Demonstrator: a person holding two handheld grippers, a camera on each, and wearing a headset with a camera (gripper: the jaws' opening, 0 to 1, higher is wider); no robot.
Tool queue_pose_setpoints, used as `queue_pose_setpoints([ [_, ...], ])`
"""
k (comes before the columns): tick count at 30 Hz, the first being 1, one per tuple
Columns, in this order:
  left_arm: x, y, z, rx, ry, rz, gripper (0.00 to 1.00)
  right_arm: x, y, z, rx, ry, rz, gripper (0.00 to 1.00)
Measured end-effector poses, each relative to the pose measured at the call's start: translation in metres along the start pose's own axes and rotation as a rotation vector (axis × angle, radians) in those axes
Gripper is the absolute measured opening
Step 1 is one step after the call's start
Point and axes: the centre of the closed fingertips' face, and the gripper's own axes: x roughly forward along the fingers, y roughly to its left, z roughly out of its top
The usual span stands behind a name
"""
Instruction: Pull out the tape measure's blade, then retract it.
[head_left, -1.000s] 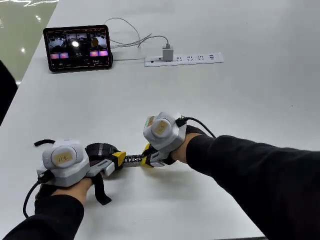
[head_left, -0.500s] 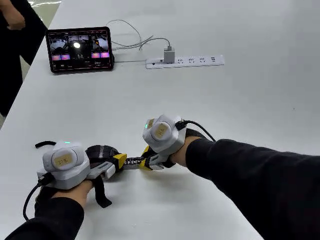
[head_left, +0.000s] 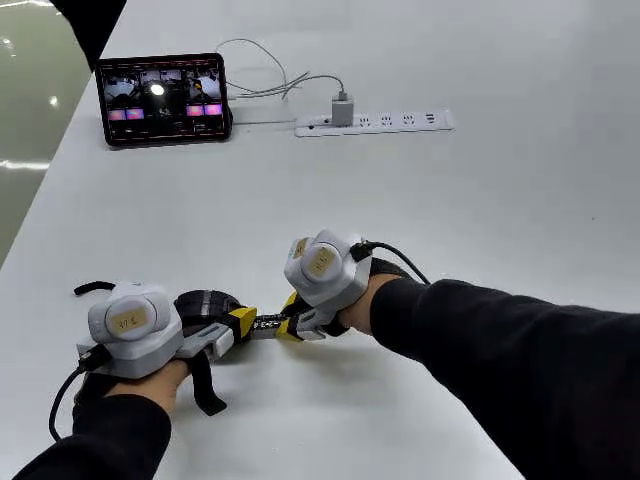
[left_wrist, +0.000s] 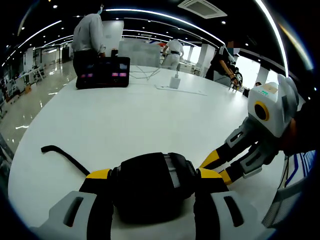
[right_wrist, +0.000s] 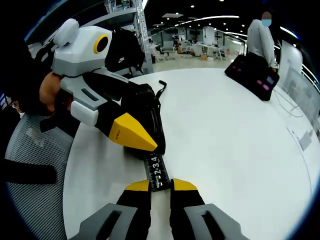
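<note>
Head view: white table (head_left: 480, 200) w/ a tablet (head_left: 164, 98), screen lit, at far left. A power strip (head_left: 385, 121) lies to its right, one charger (head_left: 342, 106) plugged in, cables (head_left: 270, 75) running toward the tablet. At the near edge the left gripper (left_wrist: 155, 175) & right gripper (right_wrist: 160, 186) point at each other, tips close. Left gripper view: jaws clamped on both sides of the tape measure (left_wrist: 150, 192), its black case resting on the table. Right gripper view: jaws pinched on the end of the blade (right_wrist: 156, 172), just a short length out of the case, nos. 2, 3, 4 readable. A black strap (left_wrist: 65, 156) trails from the case across the table.
</note>
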Motion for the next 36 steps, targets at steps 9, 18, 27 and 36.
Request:
queue_pose_setpoints([
  [9, -0.001, -0.002, 0.0, -0.004, 0.003, -0.004, 0.6, 0.003, 0.002, 0.003, 0.014, -0.013, 0.009, 0.1],
  [18, -0.001, -0.001, 0.0, -0.005, 0.002, -0.006, 0.6, 0.007, 0.002, 0.007, 0.006, -0.018, 0.013, 0.1],
  [27, -0.001, -0.001, 0.0, -0.005, 0.0, -0.008, 0.6, 0.009, 0.004, 0.009, -0.006, -0.011, 0.018, 0.1],
  [36, -0.001, -0.001, 0.0, -0.006, 0.0, -0.01, 0.6, 0.013, 0.006, 0.013, -0.02, -0.013, 0.02, 0.1],
])
